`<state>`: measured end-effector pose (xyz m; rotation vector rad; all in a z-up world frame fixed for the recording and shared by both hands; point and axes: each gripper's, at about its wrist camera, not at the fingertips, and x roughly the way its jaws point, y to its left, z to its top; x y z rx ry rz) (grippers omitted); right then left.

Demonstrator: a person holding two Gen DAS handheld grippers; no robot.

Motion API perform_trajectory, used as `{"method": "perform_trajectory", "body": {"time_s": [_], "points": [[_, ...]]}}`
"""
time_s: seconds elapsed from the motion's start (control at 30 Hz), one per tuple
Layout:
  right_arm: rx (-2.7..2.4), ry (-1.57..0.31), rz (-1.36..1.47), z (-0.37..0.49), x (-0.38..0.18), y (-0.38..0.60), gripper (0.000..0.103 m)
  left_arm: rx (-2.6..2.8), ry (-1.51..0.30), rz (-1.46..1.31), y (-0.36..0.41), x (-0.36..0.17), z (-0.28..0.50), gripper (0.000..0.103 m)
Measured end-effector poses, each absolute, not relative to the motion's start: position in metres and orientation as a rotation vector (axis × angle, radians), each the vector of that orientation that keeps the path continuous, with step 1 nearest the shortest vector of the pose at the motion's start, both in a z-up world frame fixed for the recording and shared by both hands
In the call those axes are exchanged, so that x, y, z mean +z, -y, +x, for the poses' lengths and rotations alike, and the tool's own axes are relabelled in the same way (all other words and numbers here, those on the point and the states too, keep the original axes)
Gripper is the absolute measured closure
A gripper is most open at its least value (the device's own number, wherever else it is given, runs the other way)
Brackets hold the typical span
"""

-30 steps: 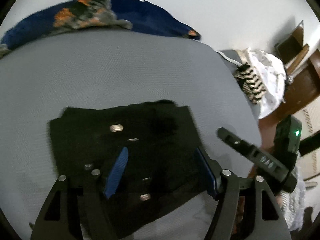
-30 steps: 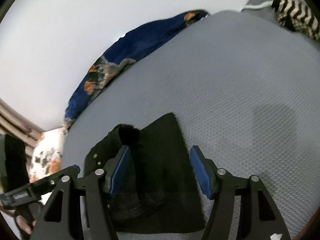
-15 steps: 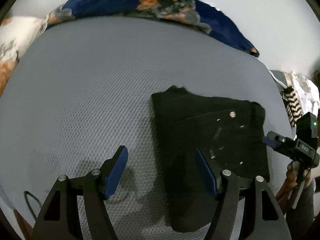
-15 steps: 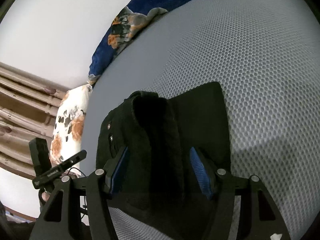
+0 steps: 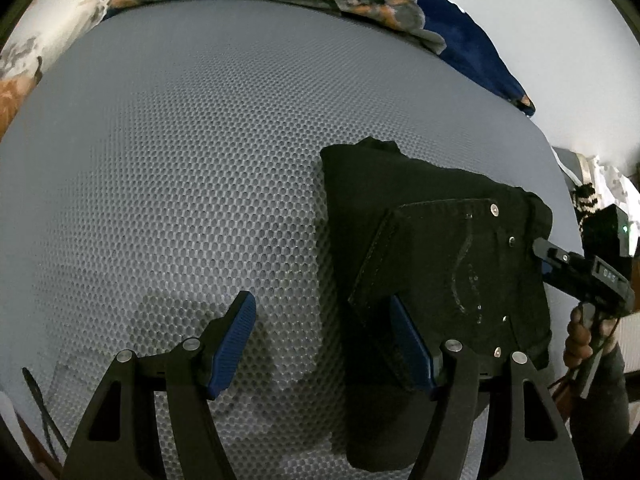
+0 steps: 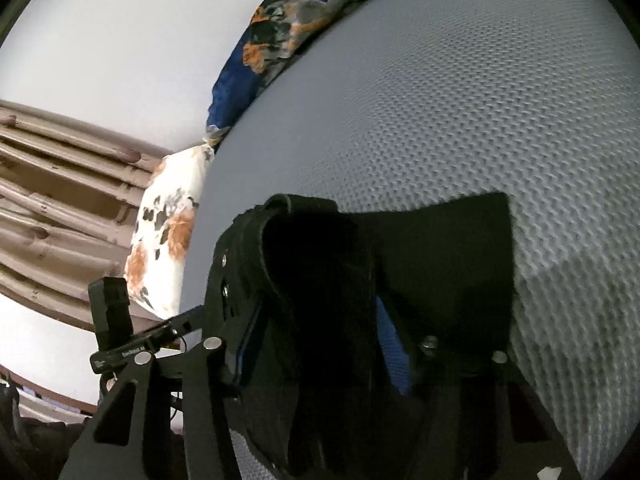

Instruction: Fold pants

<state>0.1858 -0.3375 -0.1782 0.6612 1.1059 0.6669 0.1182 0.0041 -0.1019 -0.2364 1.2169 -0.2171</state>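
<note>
Black pants [image 5: 440,240], folded into a thick packet with rivets showing, lie on the grey mesh mattress [image 5: 200,180]. My left gripper [image 5: 320,300] stands open at their left edge. Its right finger [image 5: 408,344] rests against the fabric and its left finger is over bare mattress. At the opposite edge, my right gripper [image 5: 544,250] is held by a hand. In the right wrist view the right gripper [image 6: 320,312] has the pants' rolled thick edge [image 6: 320,260] between its jaws. The jaws are closing, and the fabric fills the gap between the blue pads [image 6: 248,344].
A blue patterned blanket [image 5: 400,8] runs along the mattress's far edge by the white wall. A floral pillow [image 6: 168,232] lies at one corner, with curtains [image 6: 60,200] behind it. Striped and white cloth [image 5: 592,192] is piled past the right edge. A thin cable [image 5: 40,412] crosses the near left.
My left gripper moved off the top of the pants to their left edge. The right gripper dropped lower onto the thick rolled edge, and its jaws narrowed around it.
</note>
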Motion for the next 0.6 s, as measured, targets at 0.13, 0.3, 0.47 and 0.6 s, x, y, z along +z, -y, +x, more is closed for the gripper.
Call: {"method": "perform_trajectory", "body": {"time_s": [0.13,0.3,0.47,0.6], "points": [[0.675,-1.099,0.696,0.192,-0.182,0.331,0.072,-0.217,-1.218,-0.236,-0.003,-0.104,0.117,0.033],[0.629,-1.053,0.705,0.181,-0.173,0.327,0.084,-0.22,-1.221,-0.24,-0.001,-0.105,0.12,0.033],[0.571,-0.991,0.68,0.16,-0.141,0.322,0.092,-0.225,-1.22,-0.239,0.002,-0.106,0.124,0.033],[0.532,-0.941,0.671,0.142,-0.112,0.32,0.093,-0.233,-1.212,-0.239,0.005,-0.105,0.128,0.033]]}}
